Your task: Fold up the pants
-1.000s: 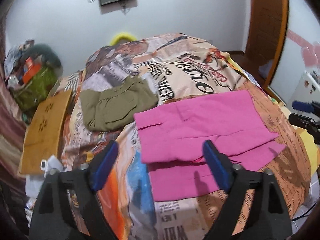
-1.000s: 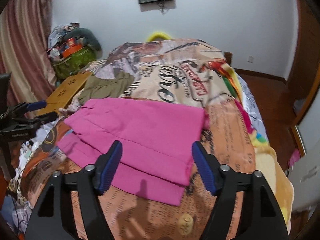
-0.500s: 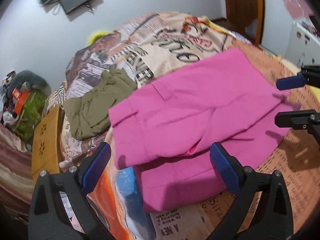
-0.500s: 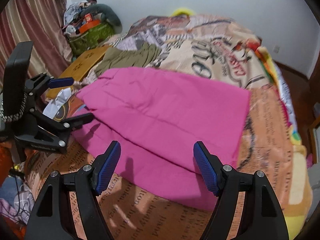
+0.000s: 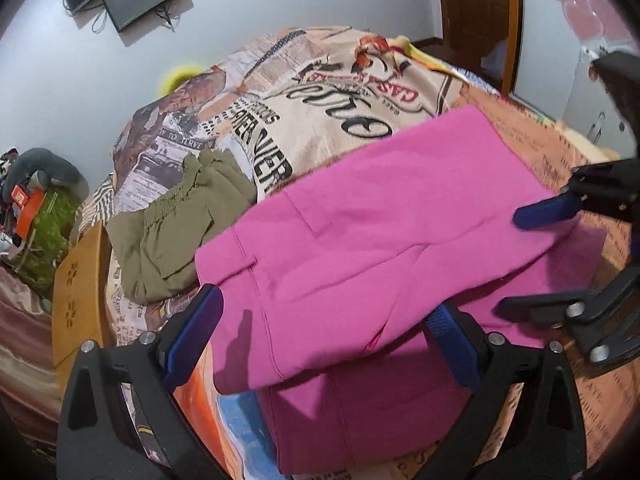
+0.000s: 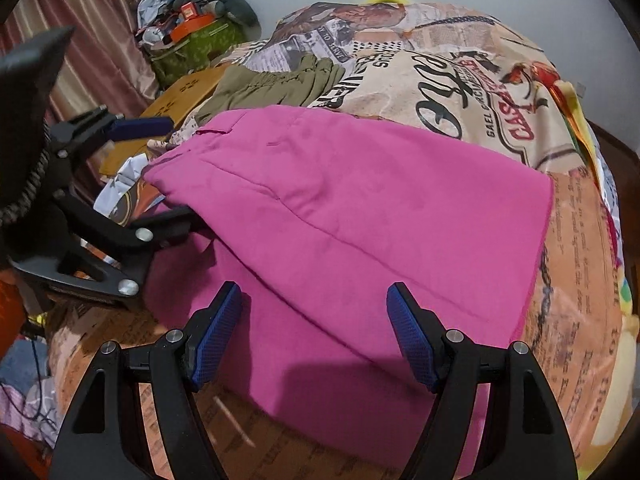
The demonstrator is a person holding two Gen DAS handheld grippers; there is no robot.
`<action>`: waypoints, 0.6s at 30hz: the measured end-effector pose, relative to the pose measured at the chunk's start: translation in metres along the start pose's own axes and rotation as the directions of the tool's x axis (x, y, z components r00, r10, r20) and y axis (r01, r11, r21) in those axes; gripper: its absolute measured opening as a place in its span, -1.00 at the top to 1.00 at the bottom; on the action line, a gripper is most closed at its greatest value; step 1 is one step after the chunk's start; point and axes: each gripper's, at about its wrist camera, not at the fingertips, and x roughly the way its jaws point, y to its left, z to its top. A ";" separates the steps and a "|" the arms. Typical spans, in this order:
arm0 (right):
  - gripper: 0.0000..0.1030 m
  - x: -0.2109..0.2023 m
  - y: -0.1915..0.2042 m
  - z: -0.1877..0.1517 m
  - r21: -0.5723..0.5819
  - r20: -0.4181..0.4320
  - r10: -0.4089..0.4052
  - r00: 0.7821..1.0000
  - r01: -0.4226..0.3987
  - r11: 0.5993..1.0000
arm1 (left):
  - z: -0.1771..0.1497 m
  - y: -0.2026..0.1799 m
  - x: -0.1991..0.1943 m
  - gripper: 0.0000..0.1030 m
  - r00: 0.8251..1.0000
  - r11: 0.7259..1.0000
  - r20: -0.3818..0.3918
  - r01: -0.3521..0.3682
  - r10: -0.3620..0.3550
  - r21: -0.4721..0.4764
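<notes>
Pink pants (image 5: pixel 384 232) lie folded on the printed bedspread (image 5: pixel 312 120), one layer over another; they also show in the right wrist view (image 6: pixel 360 208). My left gripper (image 5: pixel 324 340) is open, its blue pads straddling the pants' near left end, with one pad at the edge of the upper layer. My right gripper (image 6: pixel 316 336) is open, low over the pants' near edge at the other end. Each gripper shows in the other's view, the right one (image 5: pixel 560 264) and the left one (image 6: pixel 132 176), both open at the cloth.
Folded olive pants (image 5: pixel 180 224) lie on the bed beyond the pink ones. A yellow-brown cardboard box (image 5: pixel 76 288) and a cluttered pile with a green bag (image 6: pixel 192 48) stand at the bed's left. A wooden door (image 5: pixel 476 8) is at the right.
Both grippers have moved down and closer to the pink pants, from above the bed's edge to the cloth's two ends. The pants have not visibly moved.
</notes>
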 end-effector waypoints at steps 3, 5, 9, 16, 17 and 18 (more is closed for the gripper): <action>0.08 0.002 -0.002 0.004 -0.008 0.006 -0.002 1.000 0.002 1.000 | 0.002 -0.001 -0.004 -0.95 1.000 1.000 0.019 0.003 -0.003 0.006; 0.45 0.002 -0.004 0.007 -0.005 0.015 0.004 1.000 -0.003 1.000 | 0.001 -0.003 -0.004 -0.95 1.000 1.000 0.019 0.018 -0.018 0.007; 0.81 -0.002 -0.003 0.008 -0.004 0.044 0.009 0.999 -0.009 1.000 | -0.003 -0.012 0.001 -0.89 0.999 0.998 -0.011 0.049 -0.049 0.042; 0.92 -0.018 0.002 0.012 -0.025 0.103 -0.013 0.995 0.015 1.000 | -0.002 -0.015 0.005 0.49 1.000 0.999 -0.021 0.013 -0.012 0.050; 0.92 -0.020 0.003 0.013 -0.025 0.106 -0.009 0.994 0.012 1.000 | -0.001 -0.014 0.003 0.59 1.000 0.999 -0.013 0.017 -0.016 0.038; 0.93 -0.023 0.004 0.014 -0.026 0.110 -0.008 0.994 0.011 1.000 | 0.000 -0.013 0.000 0.66 1.000 0.999 -0.005 0.026 -0.026 0.029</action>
